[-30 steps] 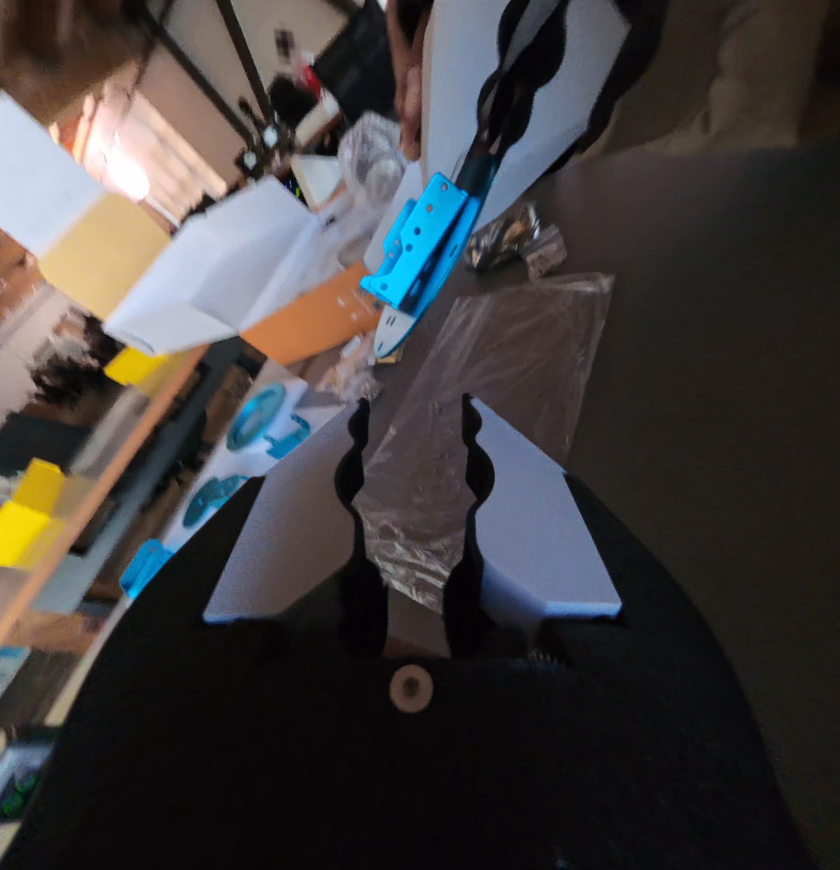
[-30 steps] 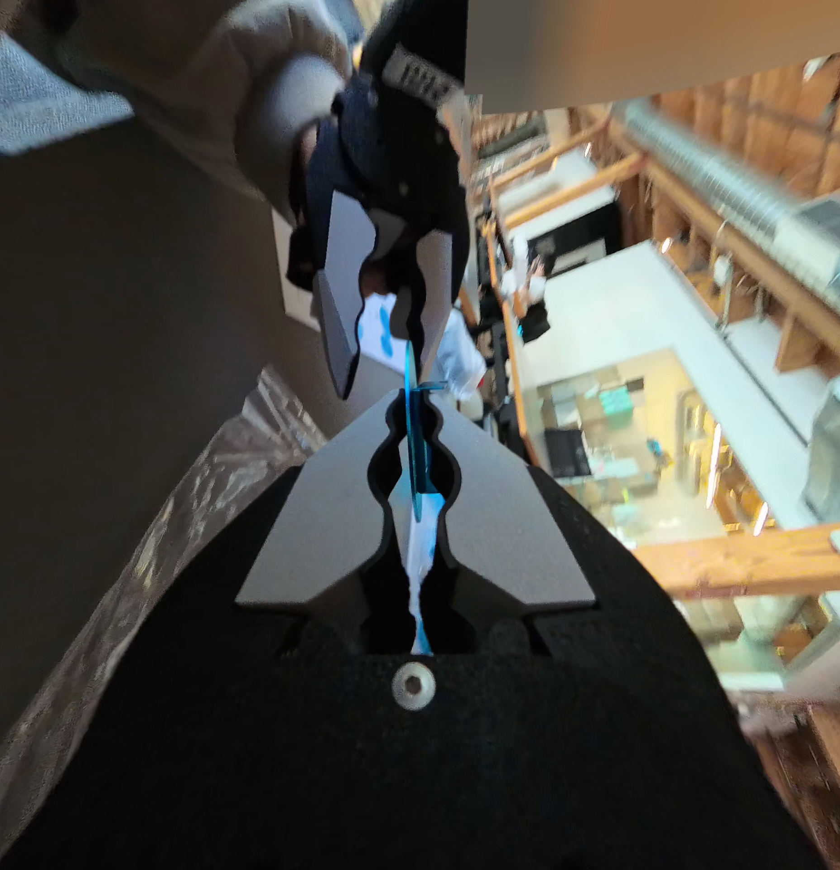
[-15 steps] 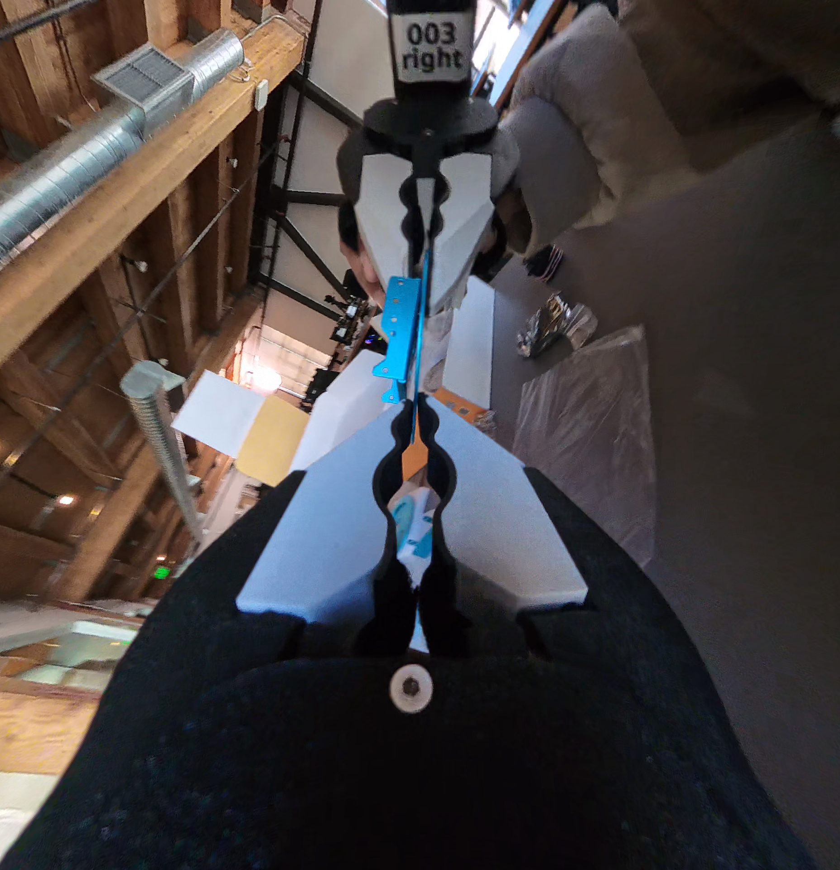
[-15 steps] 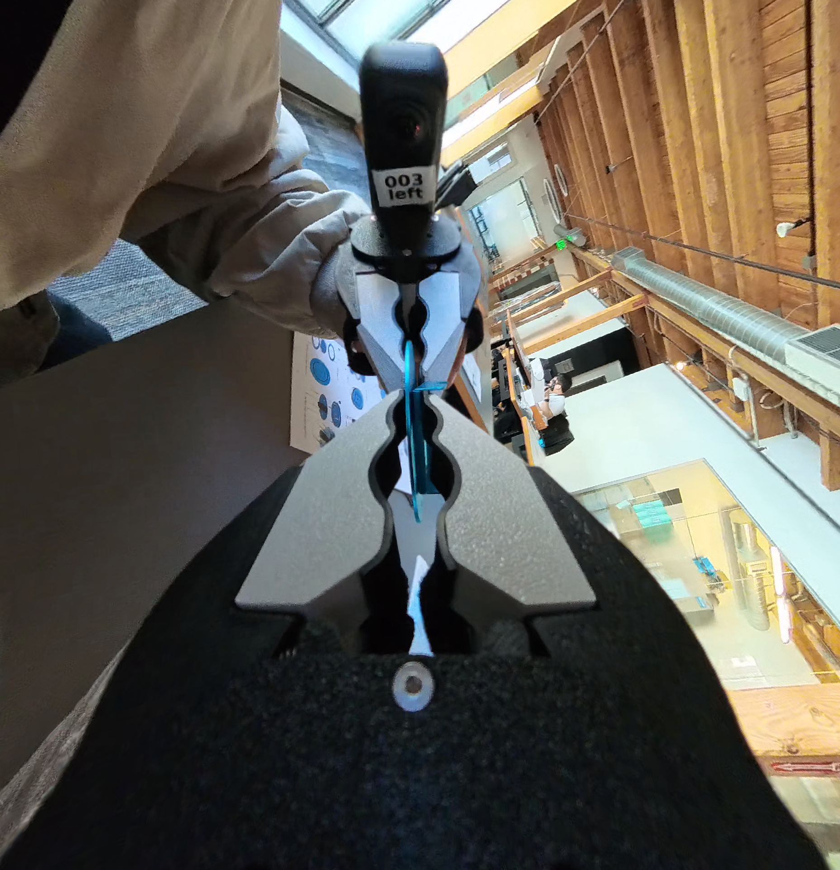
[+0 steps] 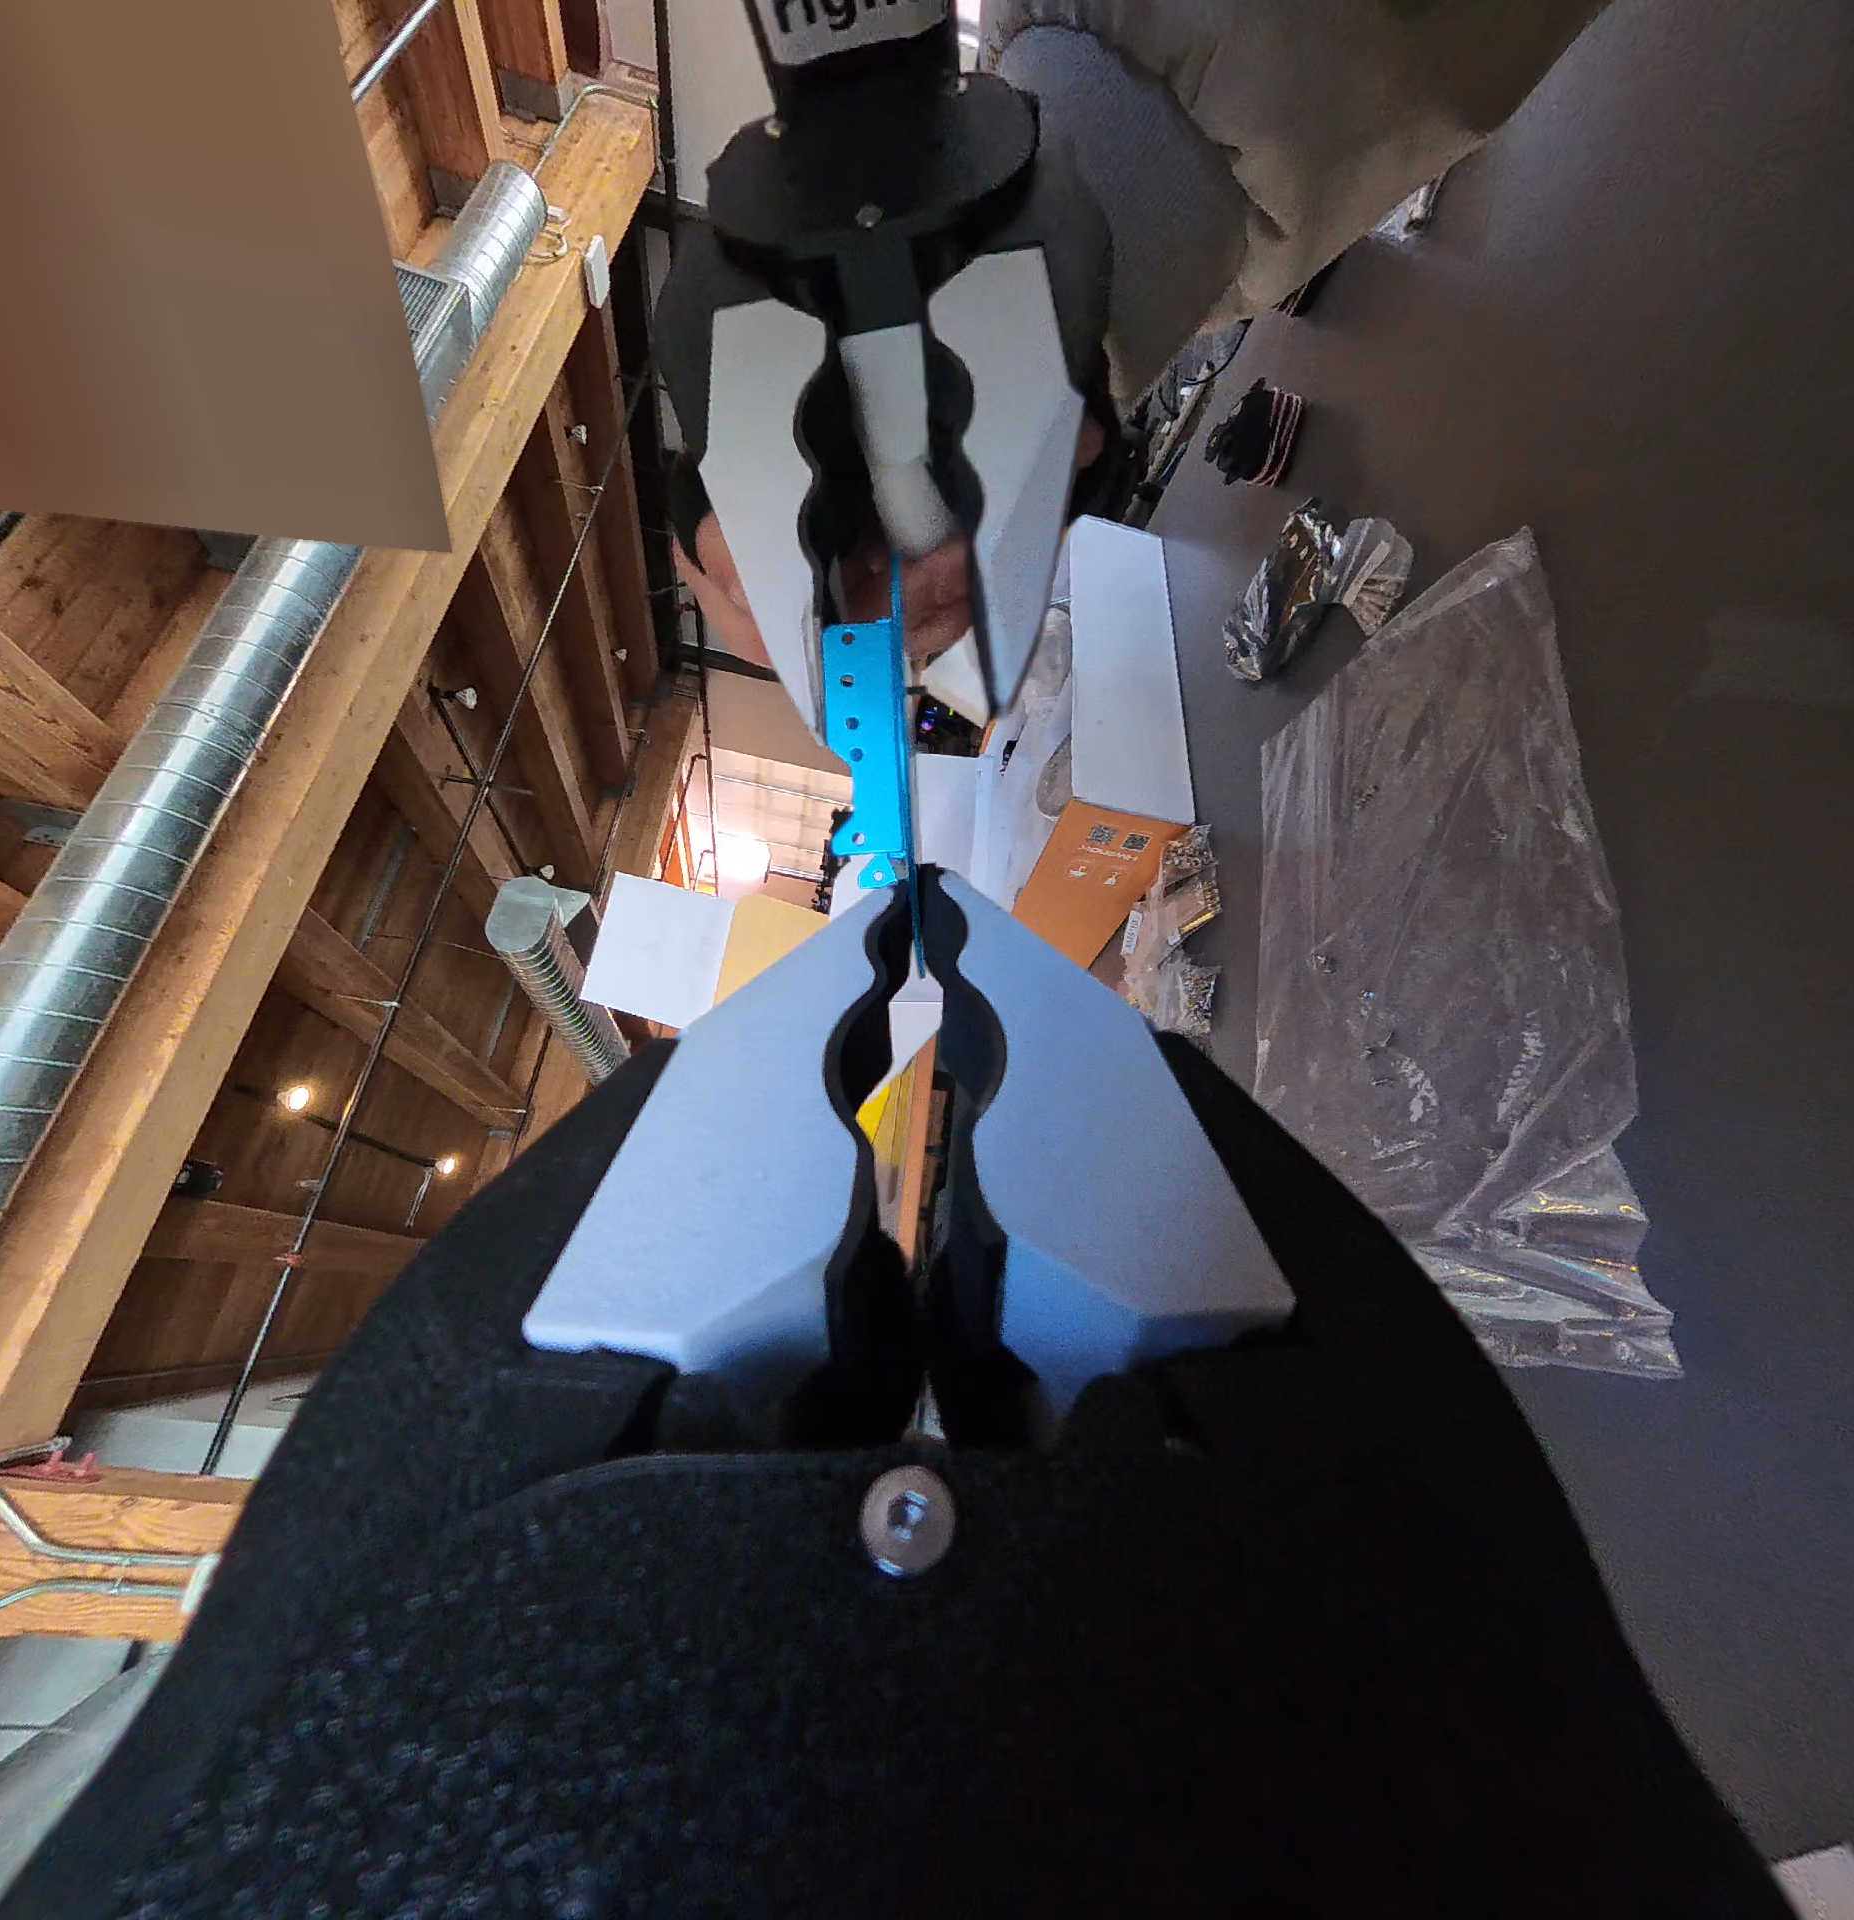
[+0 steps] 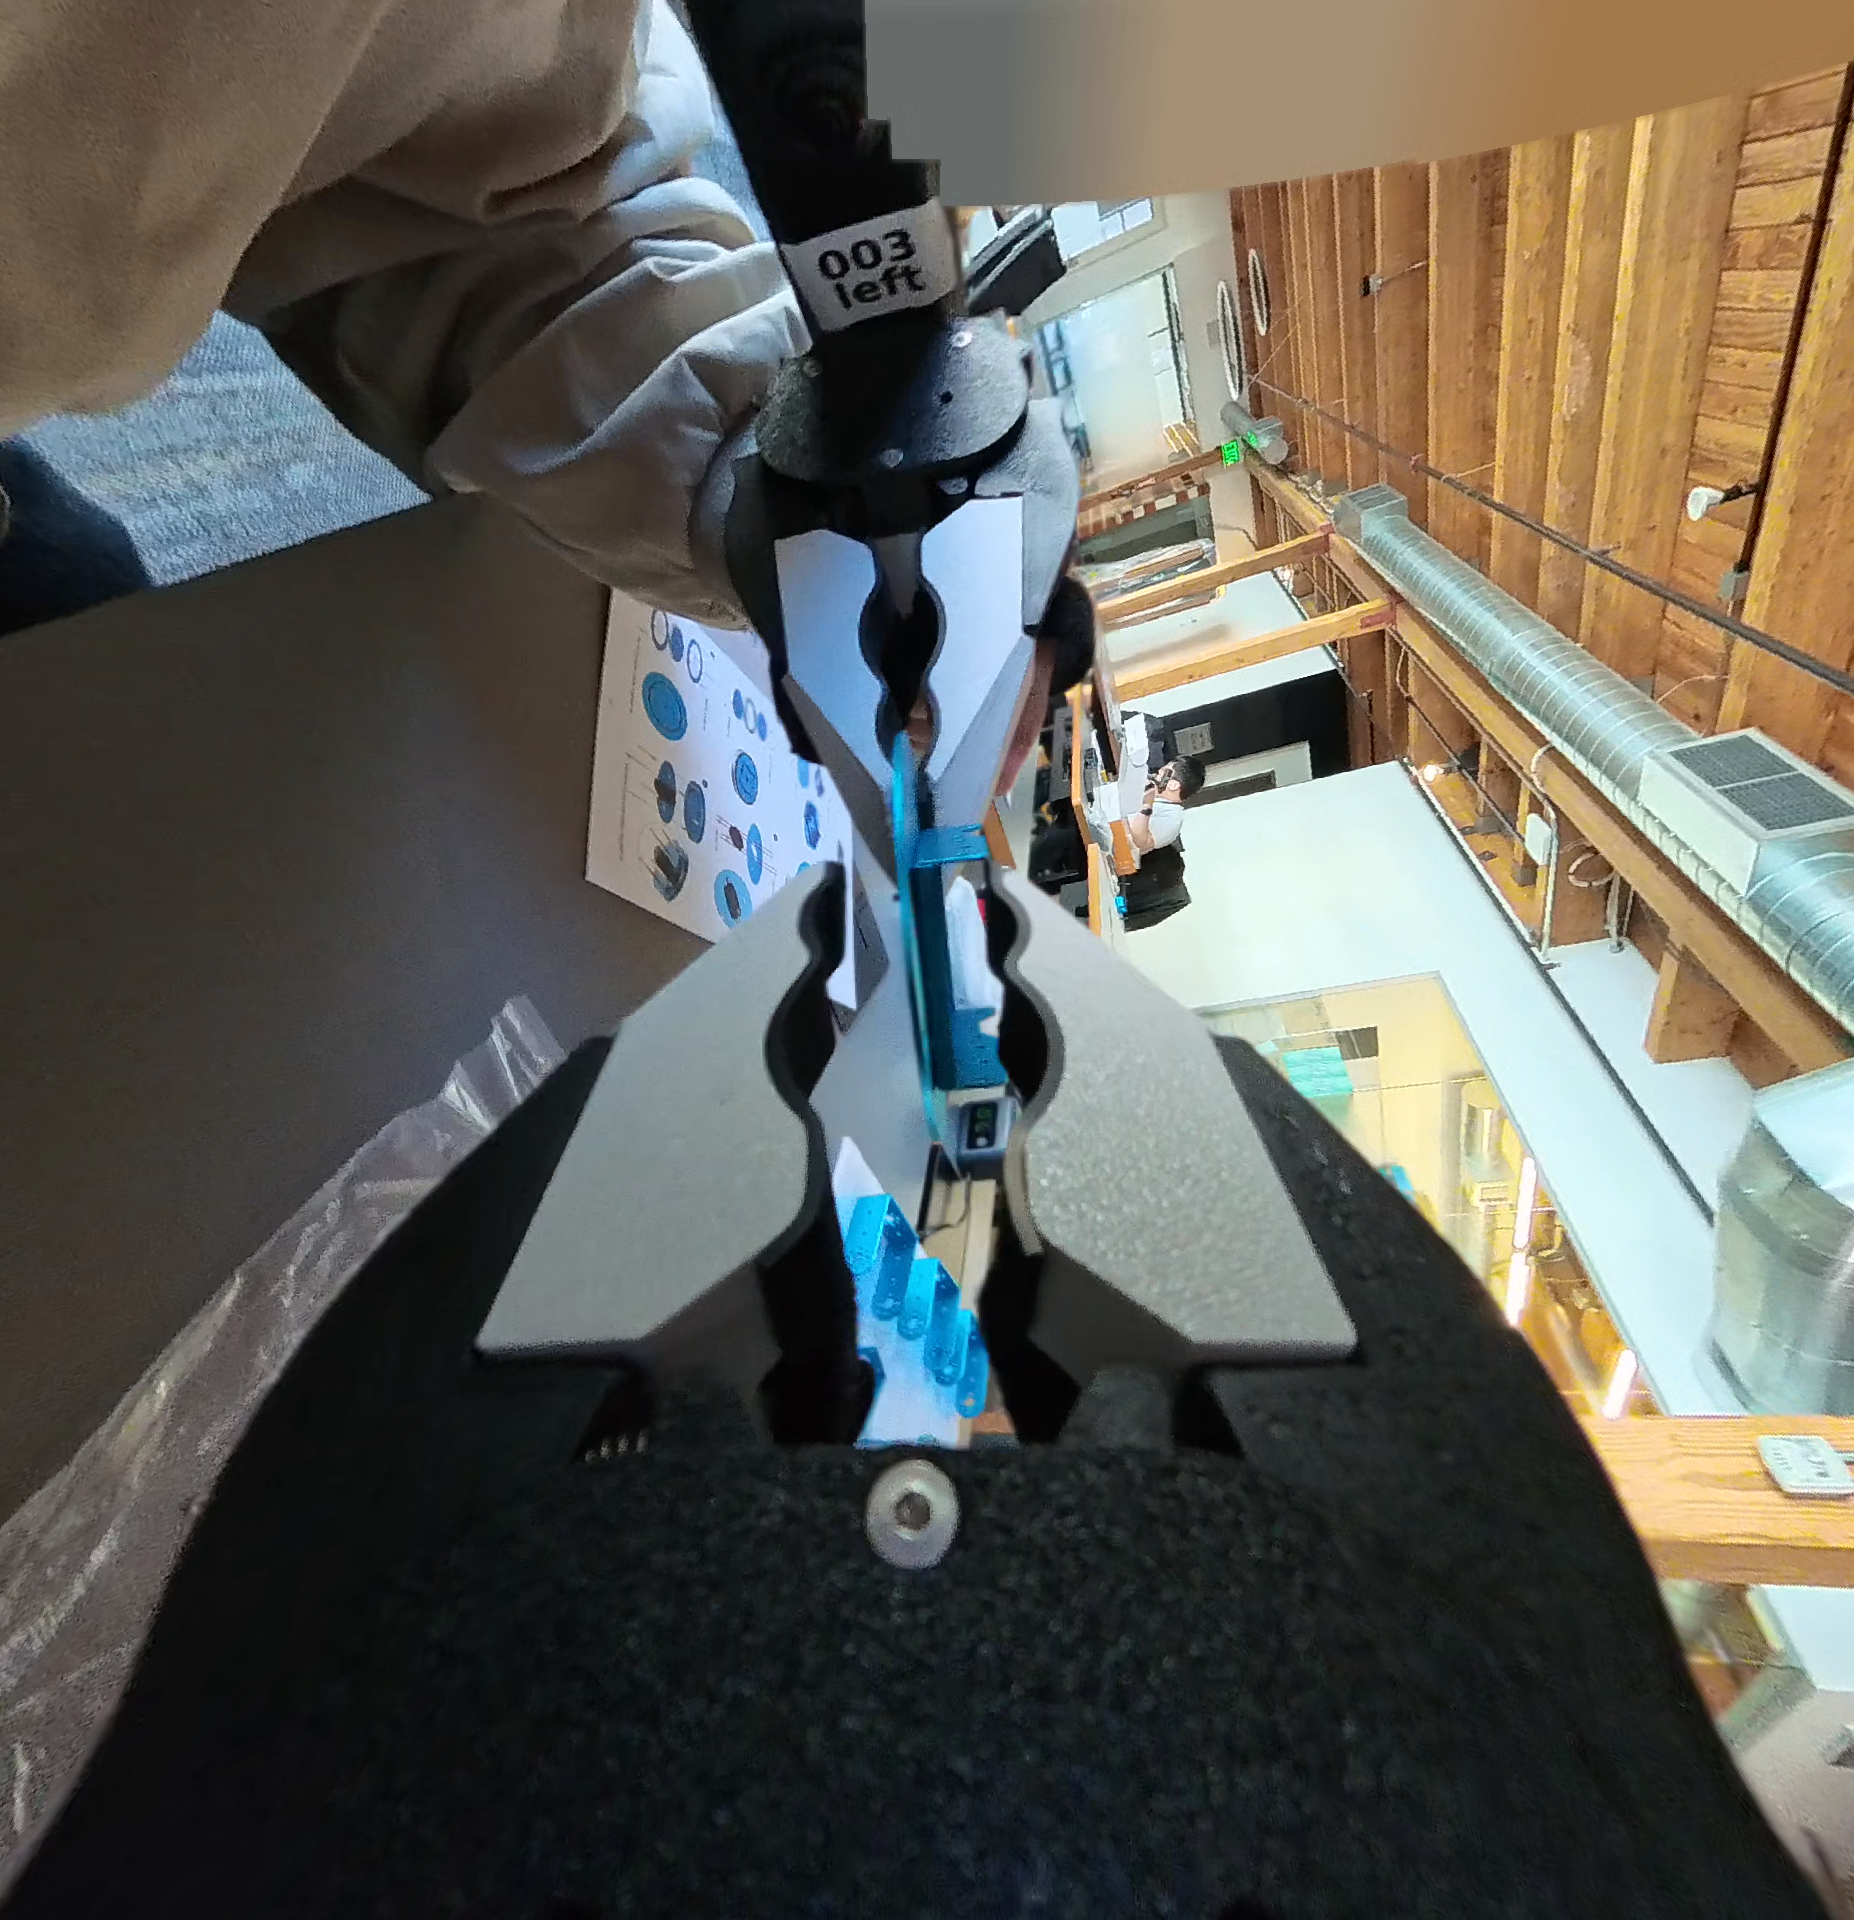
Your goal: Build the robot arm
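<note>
Blue bracket point(image 5: 867, 750) pinched in left gripper point(image 5: 915, 914), right gripper point(image 6: 907, 904) agape

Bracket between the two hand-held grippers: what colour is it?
Bright blue metal bracket with a row of small holes; the left wrist view shows it best.
</note>
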Demonstrator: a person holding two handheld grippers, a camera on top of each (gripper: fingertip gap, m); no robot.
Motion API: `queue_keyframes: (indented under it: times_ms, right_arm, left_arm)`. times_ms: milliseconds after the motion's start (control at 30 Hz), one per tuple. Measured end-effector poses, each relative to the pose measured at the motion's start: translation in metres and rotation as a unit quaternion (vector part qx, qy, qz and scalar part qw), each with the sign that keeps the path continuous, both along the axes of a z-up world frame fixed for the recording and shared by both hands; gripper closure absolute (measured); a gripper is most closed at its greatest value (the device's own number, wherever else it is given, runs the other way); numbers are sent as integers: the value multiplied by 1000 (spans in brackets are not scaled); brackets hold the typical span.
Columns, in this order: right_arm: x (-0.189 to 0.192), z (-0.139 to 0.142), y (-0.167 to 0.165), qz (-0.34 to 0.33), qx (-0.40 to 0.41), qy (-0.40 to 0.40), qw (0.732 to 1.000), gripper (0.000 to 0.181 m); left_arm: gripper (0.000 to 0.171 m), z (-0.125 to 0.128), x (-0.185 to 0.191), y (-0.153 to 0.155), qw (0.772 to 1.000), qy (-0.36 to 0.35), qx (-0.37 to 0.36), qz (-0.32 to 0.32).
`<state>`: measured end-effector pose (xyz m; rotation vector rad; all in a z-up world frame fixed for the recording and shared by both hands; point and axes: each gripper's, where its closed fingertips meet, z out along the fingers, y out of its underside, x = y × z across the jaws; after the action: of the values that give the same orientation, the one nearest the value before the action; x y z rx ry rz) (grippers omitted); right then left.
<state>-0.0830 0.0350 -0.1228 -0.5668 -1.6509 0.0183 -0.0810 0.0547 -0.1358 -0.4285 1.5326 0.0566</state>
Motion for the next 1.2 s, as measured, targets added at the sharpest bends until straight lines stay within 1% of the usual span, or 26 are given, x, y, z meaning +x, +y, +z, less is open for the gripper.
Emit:
queue_keyframes:
  times_ms: [100,167,267,367,467,567,633,733,833,933,1067,1200]
  right_arm:
    - [4,0,0,-9,13,-6,1000,144]
    - [11,0,1,-24,8,-4,1000,142]
    - [24,2,6,-57,1,7,998,154]
    - [27,0,11,-76,14,-5,997,161]
    - [24,7,12,-88,53,-1,995,181]
    - [27,9,17,-97,86,-5,992,181]
    - [30,10,17,-89,87,2,992,181]
    - [31,10,13,-63,61,21,996,181]
    - [35,16,12,-54,91,54,993,181]
    - [36,17,7,-40,108,66,991,181]
    - [35,16,0,-12,102,58,993,181]
    - [35,15,-3,8,109,42,993,181]
  left_arm:
    - [171,4,-3,3,1000,-3,6,6]
    - [171,5,-5,6,1000,-7,6,13]
    - [171,6,-10,11,1000,-9,15,23]
    - [171,6,-10,12,999,-4,39,33]
    - [171,5,-6,10,998,2,48,37]
    - [171,8,-5,10,998,-3,45,45]
    - [171,10,-3,7,999,-10,27,43]
    - [167,13,-2,1,999,-18,-1,26]
    - [146,14,-3,0,999,-20,-33,18]
    - [135,16,-5,0,998,-22,-57,3]
    - [132,15,-1,-5,998,13,-64,-26]
    - [131,20,6,-24,993,68,-75,-64]
